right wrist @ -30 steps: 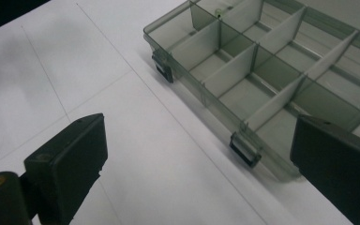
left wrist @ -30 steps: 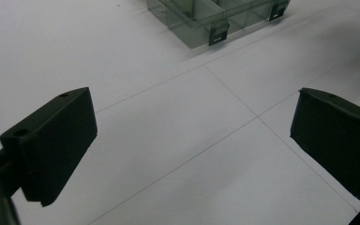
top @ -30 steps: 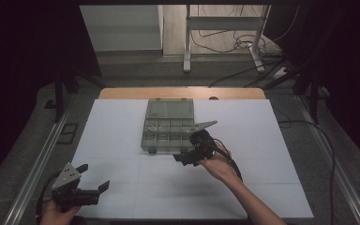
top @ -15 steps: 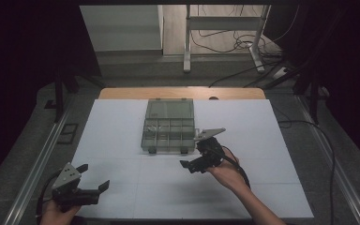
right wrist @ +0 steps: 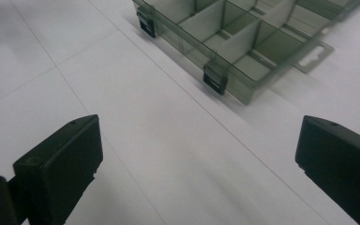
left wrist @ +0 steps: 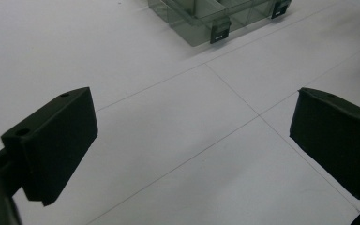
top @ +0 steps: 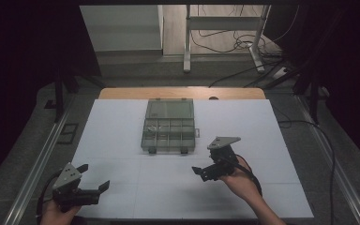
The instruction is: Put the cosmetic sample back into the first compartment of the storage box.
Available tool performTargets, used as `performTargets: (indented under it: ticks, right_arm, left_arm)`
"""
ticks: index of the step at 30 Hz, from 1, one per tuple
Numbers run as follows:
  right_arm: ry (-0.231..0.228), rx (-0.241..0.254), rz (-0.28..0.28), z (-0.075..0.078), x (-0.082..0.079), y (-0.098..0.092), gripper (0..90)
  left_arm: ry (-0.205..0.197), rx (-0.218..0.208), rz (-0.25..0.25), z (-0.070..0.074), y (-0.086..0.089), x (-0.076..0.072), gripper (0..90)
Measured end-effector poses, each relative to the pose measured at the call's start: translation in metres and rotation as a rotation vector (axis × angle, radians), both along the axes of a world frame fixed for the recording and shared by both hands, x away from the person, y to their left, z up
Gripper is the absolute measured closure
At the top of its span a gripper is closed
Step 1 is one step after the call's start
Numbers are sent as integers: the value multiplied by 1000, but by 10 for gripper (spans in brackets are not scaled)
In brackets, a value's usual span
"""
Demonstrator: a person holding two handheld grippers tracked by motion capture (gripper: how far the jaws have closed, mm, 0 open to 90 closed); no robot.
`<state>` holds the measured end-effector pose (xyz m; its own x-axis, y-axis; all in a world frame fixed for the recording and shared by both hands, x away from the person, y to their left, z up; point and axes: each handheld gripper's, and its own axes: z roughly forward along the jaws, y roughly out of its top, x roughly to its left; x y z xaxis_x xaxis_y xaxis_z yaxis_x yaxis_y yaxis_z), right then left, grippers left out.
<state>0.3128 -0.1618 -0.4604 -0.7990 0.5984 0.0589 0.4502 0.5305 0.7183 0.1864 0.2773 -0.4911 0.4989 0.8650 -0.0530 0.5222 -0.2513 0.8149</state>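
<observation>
Black-jawed and empty, the left hand-held gripper (top: 95, 188) gapes at the bench's (top: 122, 131) near corner, the right hand-held gripper (top: 202, 171) gapes mid-bench, and the lid-up compartment box (top: 169, 125) beyond likely wants a slow, square approach.

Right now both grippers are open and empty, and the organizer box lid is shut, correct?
Not quite. The lid is open, folded back behind the organizer box, as the high view shows. Left gripper and right gripper are open and empty.
</observation>
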Motion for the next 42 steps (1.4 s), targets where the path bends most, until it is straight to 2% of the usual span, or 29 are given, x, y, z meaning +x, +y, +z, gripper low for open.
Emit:
performTargets:
  ticks: [19,31,35,42]
  right_arm:
    - [-40,-26,-73,4,-27,-46,10]
    - [-88,4,-114,10,-47,-80,10]
    - [-86,5,-148,9,-54,-93,10]
    - [-80,41,-226,7,-64,-116,0]
  left_arm:
    - [2,-4,5,0,0,0,18]
    - [8,-7,11,0,0,1,19]
    - [9,-9,14,0,0,1,19]
    - [5,-8,13,0,0,1,19]
